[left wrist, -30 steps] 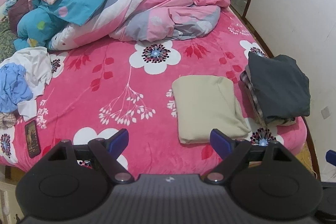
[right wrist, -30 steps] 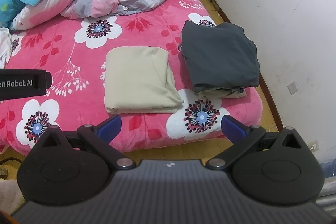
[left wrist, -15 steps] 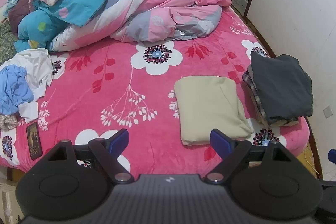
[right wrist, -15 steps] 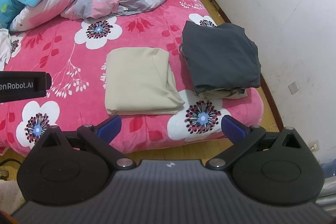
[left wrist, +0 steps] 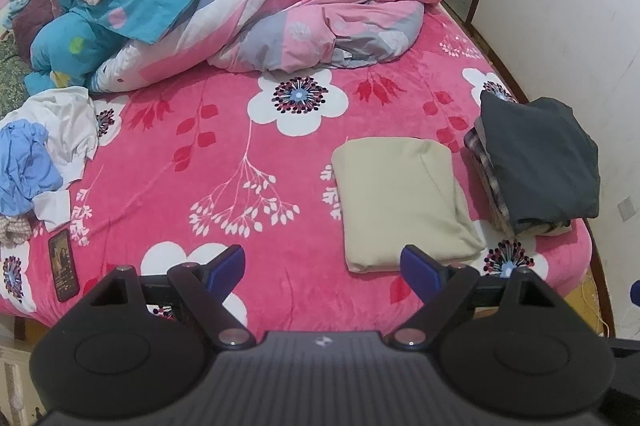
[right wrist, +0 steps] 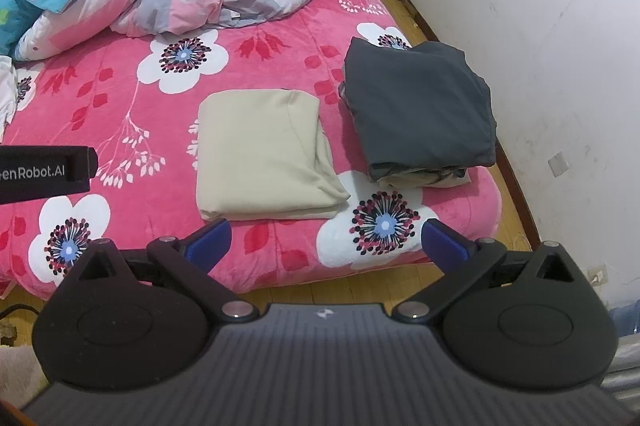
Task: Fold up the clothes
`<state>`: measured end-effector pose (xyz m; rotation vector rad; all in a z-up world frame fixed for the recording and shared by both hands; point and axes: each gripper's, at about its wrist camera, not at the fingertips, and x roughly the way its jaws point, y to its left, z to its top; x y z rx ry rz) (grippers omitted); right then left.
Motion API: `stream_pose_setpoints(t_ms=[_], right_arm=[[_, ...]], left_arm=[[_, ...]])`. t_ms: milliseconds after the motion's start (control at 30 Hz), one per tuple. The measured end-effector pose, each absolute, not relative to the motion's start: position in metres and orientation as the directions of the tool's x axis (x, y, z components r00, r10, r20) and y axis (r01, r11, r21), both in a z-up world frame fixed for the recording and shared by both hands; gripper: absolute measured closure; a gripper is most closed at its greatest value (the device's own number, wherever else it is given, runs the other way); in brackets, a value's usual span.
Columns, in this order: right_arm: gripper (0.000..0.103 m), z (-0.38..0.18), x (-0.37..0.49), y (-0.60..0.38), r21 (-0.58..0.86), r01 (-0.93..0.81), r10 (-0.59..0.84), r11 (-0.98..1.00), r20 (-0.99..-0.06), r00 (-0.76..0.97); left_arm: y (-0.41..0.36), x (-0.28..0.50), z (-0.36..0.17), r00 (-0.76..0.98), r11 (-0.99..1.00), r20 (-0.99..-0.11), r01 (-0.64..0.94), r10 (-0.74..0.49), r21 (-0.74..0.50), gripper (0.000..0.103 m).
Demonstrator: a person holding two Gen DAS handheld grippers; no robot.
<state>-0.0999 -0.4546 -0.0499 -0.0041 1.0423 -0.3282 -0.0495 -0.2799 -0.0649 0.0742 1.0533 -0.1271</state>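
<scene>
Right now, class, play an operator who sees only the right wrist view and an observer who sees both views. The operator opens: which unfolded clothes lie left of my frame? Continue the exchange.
Observer: A crumpled blue garment lies against a rumpled white garment at the left edge of the bed.
Operator: Anything else beside that pile?
Observer: A phone lies flat on the bed, just in front of the pile.
Operator: I only see the side of the left gripper. Is it holding anything?
Observer: No. The left gripper has its jaws wide apart with nothing between them.
</scene>
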Motion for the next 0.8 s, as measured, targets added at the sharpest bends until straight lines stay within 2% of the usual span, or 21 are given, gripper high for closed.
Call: stream_pose_setpoints(t_ms=[800], right_arm=[[0.001, -0.0538, -0.0958, -0.4578, -0.147, 0.274, -0.260, 0.950, -0.859, 0.441]], left_arm=[[-0.2830, -0.0430, -0.0693, 0.472, 0.991, -0.880, 0.134, -0.047, 0.019, 0.017]])
